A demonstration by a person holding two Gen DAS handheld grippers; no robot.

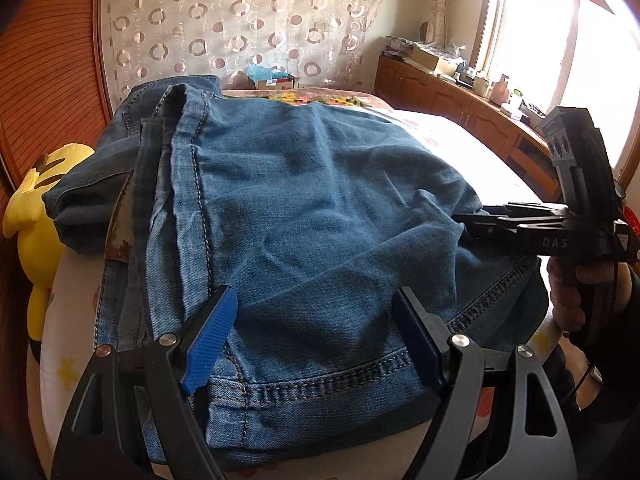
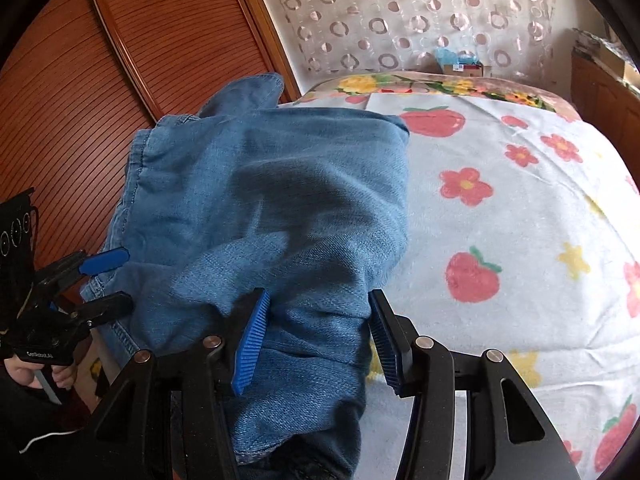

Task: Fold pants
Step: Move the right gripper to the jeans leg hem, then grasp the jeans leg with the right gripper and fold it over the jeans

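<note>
The left gripper (image 1: pixel 308 336) hangs over the near hem of the jeans (image 1: pixel 304 200), jaws spread wide and holding nothing. The right gripper (image 2: pixel 316 340) straddles a bunched ridge of denim at the near right edge, jaws also apart, not yet pinching. The jeans lie folded in a thick stack at the left side of the bed (image 2: pixel 520 216). To fold well, I judge both should close on all layers at the hem before lifting together, so nothing slips
</note>
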